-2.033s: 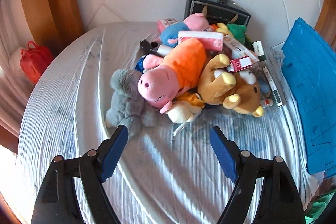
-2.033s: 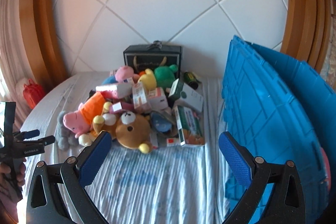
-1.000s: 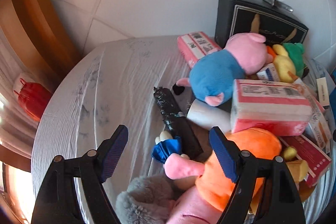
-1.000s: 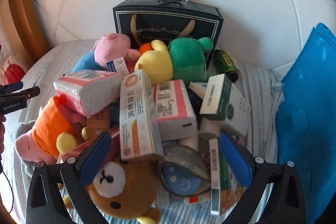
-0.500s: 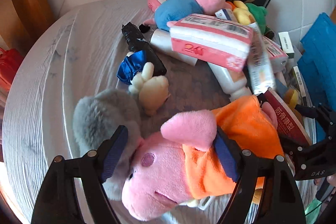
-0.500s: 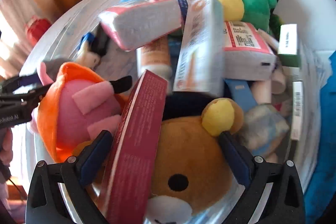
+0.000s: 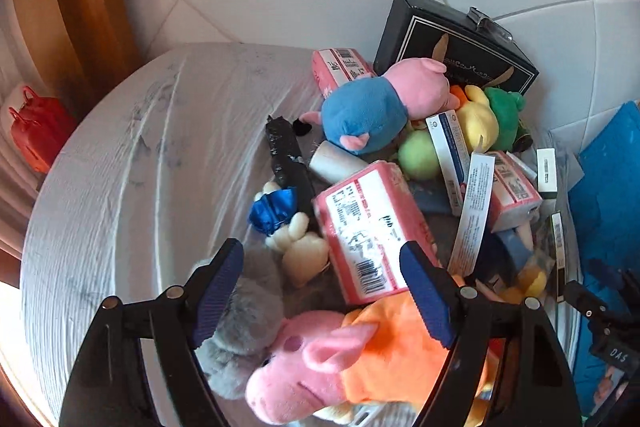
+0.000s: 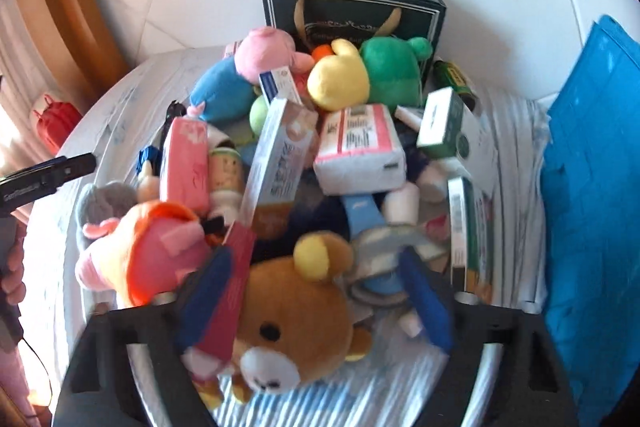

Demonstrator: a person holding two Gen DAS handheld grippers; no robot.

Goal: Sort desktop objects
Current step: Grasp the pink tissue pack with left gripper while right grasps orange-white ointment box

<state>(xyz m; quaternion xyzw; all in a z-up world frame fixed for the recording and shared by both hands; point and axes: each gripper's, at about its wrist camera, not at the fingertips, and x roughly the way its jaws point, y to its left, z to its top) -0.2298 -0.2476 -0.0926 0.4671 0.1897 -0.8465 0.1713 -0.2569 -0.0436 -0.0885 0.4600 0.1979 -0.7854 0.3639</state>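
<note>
A heap of plush toys and boxes lies on a white-covered table [image 7: 120, 155]. My left gripper [image 7: 320, 287] is open, its jaws around a pink pig in an orange shirt [image 7: 340, 355] and beside a grey plush [image 7: 244, 331]; a pink tissue pack [image 7: 368, 231] lies just beyond. My right gripper [image 8: 316, 303] is open, its jaws astride a brown bear [image 8: 296, 319], with a dark red box [image 8: 228, 299] against its left finger. The pig also shows in the right wrist view [image 8: 148, 251].
A black gift box [image 8: 352, 11] stands at the back against the white wall. A blue crate [image 8: 592, 195] stands on the right. A blue-bodied pig [image 7: 376, 99], yellow [image 8: 340, 75] and green [image 8: 392, 67] plush and several cartons fill the heap. A red bag [image 7: 36, 131] lies off the table's left.
Both grippers pulled back and tilted up from the heap. The pig in orange sits lower between my left jaws; the bear sits lower in the right wrist view. Both grippers stay open.
</note>
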